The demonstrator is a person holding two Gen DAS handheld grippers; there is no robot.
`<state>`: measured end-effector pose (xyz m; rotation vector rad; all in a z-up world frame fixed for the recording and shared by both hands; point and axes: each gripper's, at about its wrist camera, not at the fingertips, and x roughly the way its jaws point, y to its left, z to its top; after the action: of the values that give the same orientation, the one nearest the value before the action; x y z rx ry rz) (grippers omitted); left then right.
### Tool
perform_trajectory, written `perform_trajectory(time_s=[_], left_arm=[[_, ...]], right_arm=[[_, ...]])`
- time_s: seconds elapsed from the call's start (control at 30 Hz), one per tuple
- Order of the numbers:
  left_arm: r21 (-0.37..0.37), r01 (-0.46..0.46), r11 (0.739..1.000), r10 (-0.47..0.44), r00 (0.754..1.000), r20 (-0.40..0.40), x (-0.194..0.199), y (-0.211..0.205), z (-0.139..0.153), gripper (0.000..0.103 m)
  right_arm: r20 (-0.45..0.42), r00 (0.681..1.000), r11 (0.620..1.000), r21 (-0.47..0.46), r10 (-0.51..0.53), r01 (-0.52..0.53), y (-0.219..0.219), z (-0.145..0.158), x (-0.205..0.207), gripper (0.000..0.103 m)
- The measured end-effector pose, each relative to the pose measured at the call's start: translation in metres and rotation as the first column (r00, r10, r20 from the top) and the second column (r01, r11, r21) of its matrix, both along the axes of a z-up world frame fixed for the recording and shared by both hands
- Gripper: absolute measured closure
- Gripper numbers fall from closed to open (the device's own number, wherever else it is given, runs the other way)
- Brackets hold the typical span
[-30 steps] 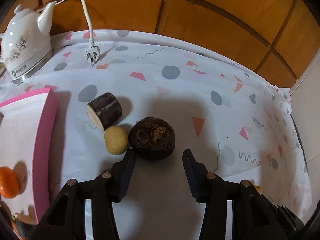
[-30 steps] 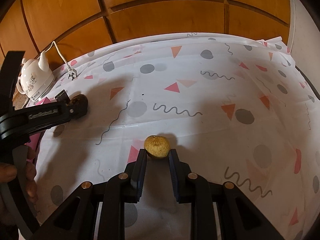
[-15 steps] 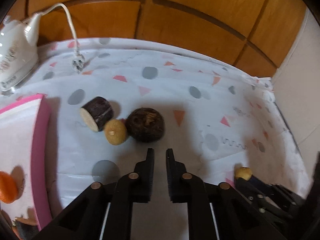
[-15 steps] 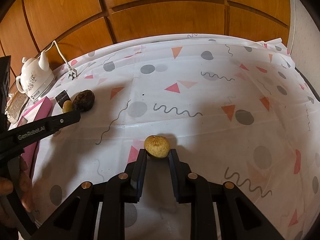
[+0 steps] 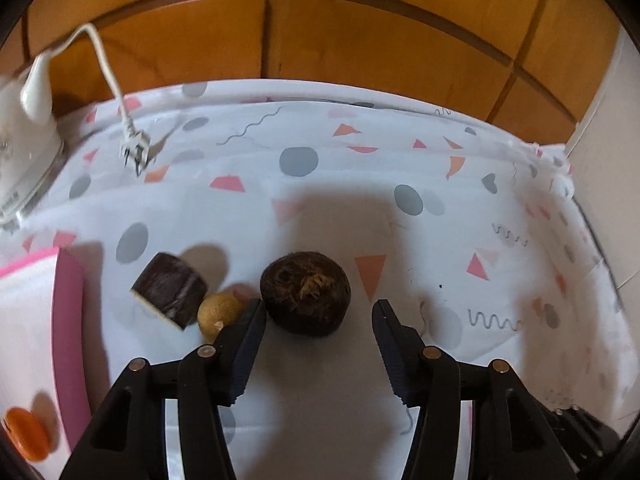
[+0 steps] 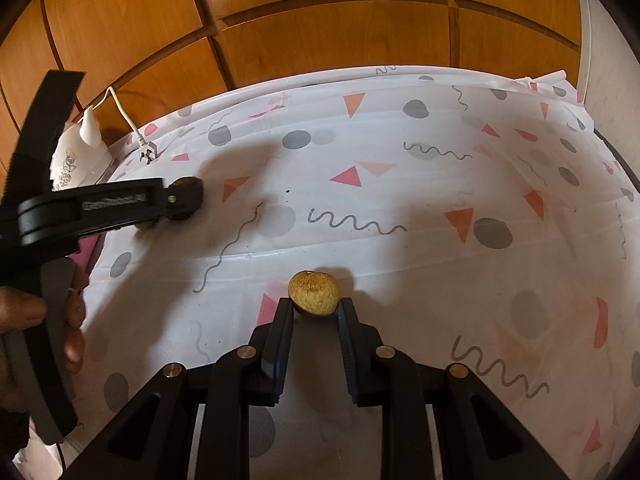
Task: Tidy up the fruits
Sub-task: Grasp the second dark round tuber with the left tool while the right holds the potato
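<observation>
A round dark brown fruit [image 5: 306,294] lies on the patterned tablecloth. My left gripper [image 5: 319,312] is open, its jaws on either side of the fruit's near edge without touching it. A small tan fruit [image 5: 218,312] and a dark cut cylinder piece [image 5: 170,288] lie just left of it. My right gripper [image 6: 316,306] is shut on another small tan fruit [image 6: 314,292] resting on the cloth. The left gripper and the dark fruit [image 6: 188,194] show at the left of the right wrist view.
A pink-rimmed white tray [image 5: 68,320] at the left holds an orange [image 5: 26,434]. A white kettle [image 5: 20,148] with its loose plug [image 5: 136,152] stands at the back left. A wooden wall [image 5: 320,32] runs behind the table.
My left gripper was shut and farther back half a second ago; it has opened and moved forward around the dark fruit. The right gripper has kept still on the tan fruit.
</observation>
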<state>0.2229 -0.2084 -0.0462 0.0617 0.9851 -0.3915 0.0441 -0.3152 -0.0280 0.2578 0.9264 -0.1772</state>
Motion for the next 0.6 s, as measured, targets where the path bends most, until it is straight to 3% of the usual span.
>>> perform_trajectory(time_s=[0.07, 0.1, 0.4, 0.5, 0.6], left_arm=[[0.009, 0.011, 1.000, -0.011, 1.000, 0.015, 0.000, -0.005, -0.001, 0.049], [0.016, 0.015, 1.000, -0.015, 1.000, 0.006, 0.000, -0.006, -0.003, 0.061], [-0.049, 0.166, 0.985, -0.164, 0.986, 0.029, -0.032, -0.002, -0.001, 0.061], [-0.021, 0.203, 0.979, -0.203, 0.979, 0.011, -0.034, -0.004, -0.004, 0.058], [-0.011, 0.185, 0.983, -0.184, 0.983, 0.022, -0.035, -0.007, -0.002, 0.043]], right_arm=[[0.001, 1.000, 1.000, 0.001, 0.001, -0.001, 0.000, 0.000, 0.000, 0.080], [0.002, 1.000, 1.000, 0.001, 0.001, -0.001, 0.000, 0.000, 0.000, 0.080], [0.014, 1.000, 1.000, 0.017, -0.009, 0.009, 0.000, -0.001, -0.003, 0.080], [0.013, 1.000, 1.000, 0.016, -0.006, 0.005, -0.001, -0.001, -0.003, 0.080], [0.011, 1.000, 1.000, 0.014, -0.005, 0.005, -0.001, -0.001, -0.002, 0.080]])
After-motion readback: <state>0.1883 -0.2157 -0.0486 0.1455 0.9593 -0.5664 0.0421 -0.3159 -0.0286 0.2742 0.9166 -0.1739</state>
